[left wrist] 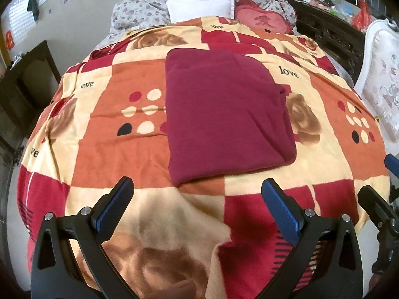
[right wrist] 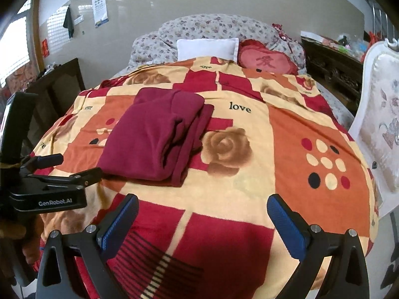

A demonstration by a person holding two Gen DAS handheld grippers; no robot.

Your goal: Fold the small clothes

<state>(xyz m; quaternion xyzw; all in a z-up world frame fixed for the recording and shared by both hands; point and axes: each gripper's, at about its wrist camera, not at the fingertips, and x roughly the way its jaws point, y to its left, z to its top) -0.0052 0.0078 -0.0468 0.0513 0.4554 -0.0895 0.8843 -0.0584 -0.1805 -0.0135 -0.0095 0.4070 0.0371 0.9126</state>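
left wrist view: left claw (left wrist: 197, 191) spread wide, empty, over near edge of blanket (left wrist: 104, 159) | right wrist view: right claw (right wrist: 203, 206) also wide apart, empty | maroon garment (left wrist: 224, 114) folded into rectangle, flat on blanket mid-bed, just beyond both claws | far end: white pillow (left wrist: 200, 8), red heart cushion (left wrist: 264, 21)

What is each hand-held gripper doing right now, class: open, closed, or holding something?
Left hand-held gripper: open, holding nothing, short of the folded maroon garment.
Right hand-held gripper: open, holding nothing, over the blanket.
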